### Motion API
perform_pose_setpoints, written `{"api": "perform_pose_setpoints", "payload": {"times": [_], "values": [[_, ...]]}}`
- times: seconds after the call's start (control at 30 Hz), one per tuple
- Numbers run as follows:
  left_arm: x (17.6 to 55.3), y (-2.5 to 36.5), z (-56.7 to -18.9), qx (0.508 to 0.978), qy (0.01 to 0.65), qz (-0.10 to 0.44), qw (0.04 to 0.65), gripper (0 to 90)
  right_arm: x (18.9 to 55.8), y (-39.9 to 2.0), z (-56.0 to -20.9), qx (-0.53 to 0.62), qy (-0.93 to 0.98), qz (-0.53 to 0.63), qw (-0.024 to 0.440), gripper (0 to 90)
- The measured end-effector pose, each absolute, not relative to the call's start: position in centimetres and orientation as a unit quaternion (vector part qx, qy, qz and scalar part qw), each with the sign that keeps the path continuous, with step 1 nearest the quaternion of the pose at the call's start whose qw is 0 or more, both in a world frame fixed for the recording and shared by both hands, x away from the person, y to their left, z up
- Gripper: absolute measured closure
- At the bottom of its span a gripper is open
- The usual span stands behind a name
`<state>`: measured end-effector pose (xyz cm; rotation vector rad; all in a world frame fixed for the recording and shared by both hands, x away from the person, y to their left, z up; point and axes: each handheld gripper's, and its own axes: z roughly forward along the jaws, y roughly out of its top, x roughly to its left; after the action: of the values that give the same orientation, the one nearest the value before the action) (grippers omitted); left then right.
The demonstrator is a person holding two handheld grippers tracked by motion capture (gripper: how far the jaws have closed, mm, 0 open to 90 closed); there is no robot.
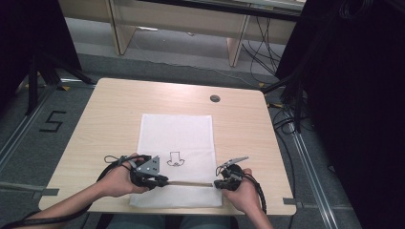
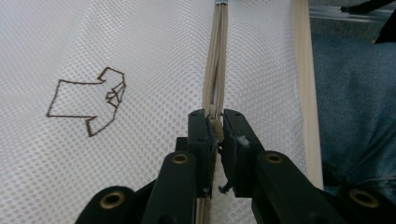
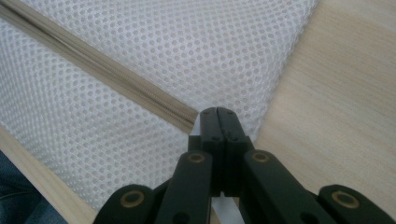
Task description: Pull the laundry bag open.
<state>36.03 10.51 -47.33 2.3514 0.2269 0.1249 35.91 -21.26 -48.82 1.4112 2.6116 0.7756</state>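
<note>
Surface (image 1: pixel 110 114): pale wood, carrying one white mesh bag (image 1: pixel 176 133) that lies flat at the near edge.
Mesh bag: nothing visible inside it; a small brown outline (image 1: pixel 175 160) is printed on top.
Zipper (image 1: pixel 191 182): beige, its long axis running side to side between the two hands — near the bag's front edge.
Left gripper (image 2: pixel 215 122): fingers clenched on the zipper pull (image 2: pixel 216 128), the track stretching straight ahead of them.
Right gripper (image 3: pixel 217 113): fingers pressed together, pinching the bag's corner just beside the zipper's end.
Coming move: probably a slide along the zipper line — the left hand is the one on the pull.
</note>
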Motion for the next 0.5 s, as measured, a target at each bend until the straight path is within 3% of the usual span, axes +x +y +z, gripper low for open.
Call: {"api": "perform_pose_setpoints", "payload": {"times": [0.5], "values": [[35.95, 10.88, -47.47, 0.918, 0.094, 0.047, 0.382, 81.4, 35.91, -21.26, -48.82, 0.459, 0.851, 0.253, 0.037, 90.0]]}}
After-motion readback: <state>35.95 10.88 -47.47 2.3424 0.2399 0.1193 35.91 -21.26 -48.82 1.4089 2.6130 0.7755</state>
